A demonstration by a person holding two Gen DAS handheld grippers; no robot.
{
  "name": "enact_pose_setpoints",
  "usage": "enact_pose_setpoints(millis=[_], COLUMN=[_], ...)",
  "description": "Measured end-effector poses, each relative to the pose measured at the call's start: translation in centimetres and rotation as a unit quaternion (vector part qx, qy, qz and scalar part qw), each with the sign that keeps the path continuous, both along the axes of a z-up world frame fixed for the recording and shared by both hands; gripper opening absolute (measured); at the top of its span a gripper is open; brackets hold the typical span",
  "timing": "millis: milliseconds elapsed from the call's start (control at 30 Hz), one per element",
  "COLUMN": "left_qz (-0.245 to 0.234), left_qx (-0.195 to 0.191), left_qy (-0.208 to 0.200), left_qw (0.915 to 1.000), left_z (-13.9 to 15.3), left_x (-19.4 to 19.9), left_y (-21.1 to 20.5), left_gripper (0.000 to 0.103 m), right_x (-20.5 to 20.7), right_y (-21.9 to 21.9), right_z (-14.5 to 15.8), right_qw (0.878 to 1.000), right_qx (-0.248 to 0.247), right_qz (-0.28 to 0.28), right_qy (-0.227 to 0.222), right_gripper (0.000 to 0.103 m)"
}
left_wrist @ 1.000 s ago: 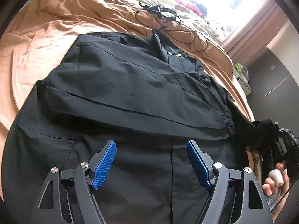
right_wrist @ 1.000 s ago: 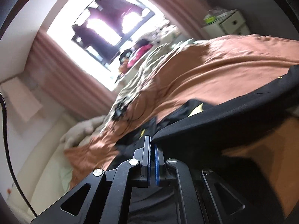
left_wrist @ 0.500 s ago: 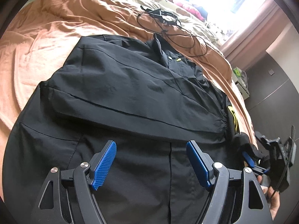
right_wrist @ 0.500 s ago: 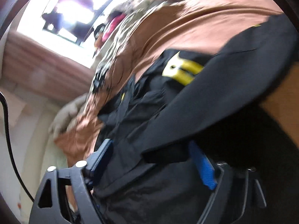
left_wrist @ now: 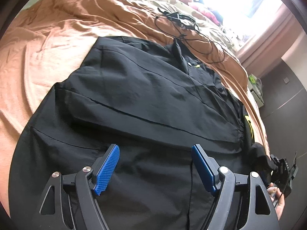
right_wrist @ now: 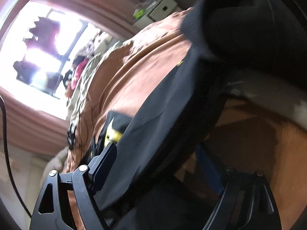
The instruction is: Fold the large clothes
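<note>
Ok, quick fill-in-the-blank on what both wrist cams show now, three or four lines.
1. The shirt is ____ in colour.
2. It lies on an ____ bedspread.
3. The left gripper has its jaws ____, over the shirt.
4. Beyond the collar, a tangle of black ____ lies on the bed.

Missing words: black; orange; open; cable

The black shirt's [left_wrist: 149,99] lower hem was cut off by the left wrist view's bottom edge. The right tool [left_wrist: 282,170] was seen only partly at the frame's rim. In the right wrist view, the sleeve [right_wrist: 153,126] and orange bedspread [right_wrist: 138,72] were blurred.
</note>
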State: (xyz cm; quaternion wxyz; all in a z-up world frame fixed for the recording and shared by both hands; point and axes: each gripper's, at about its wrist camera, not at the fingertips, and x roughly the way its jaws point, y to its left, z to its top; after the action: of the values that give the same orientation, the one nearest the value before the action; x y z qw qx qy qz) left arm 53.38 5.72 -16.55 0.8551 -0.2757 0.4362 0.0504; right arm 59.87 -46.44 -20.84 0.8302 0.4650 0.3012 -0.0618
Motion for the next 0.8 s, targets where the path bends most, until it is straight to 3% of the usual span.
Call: enact_pose_setpoints(millis=[67,100,133,400,633,800], left_qz=[0.005,0.007,0.010,0.023,0.044,0.066], left_qx=[-0.007,-0.006,-0.005,-0.021,-0.046,-0.078], left_qy=[-0.001,-0.002,-0.002,-0.012,-0.031,-0.037], left_qw=[1.0000,1.0000,0.9999,0.9994,0.9975,0.9941], left_z=[0.0,0.0,0.1,0.7,1.7,1.6], left_x=[-0.1,-0.2,-0.3,-0.6,-1.6,-2.3], left_y=[0.5,0.6,0.8,1.9,4.0,6.2], left_gripper=[0.079,0.079,0.079,0.079,0.079,0.079], right_x=[0.2,0.3,0.2,-1.6,-0.3,0.6], right_y=[-0.7,-0.8,-0.8,3.7,12.0,18.0], right_z=[-0.4,-0.3,0.0,8.9,14.7,16.9], right_qw=[1.000,1.000,0.999,0.979,0.956,0.942], right_qx=[0.001,0.005,0.010,0.006,-0.014,-0.036], right_qz=[-0.009,-0.006,-0.004,0.053,0.154,0.208], right_qy=[-0.019,-0.028,-0.045,-0.199,-0.249,-0.262], right_gripper=[0.044,0.011,0.007,0.005,0.005,0.005])
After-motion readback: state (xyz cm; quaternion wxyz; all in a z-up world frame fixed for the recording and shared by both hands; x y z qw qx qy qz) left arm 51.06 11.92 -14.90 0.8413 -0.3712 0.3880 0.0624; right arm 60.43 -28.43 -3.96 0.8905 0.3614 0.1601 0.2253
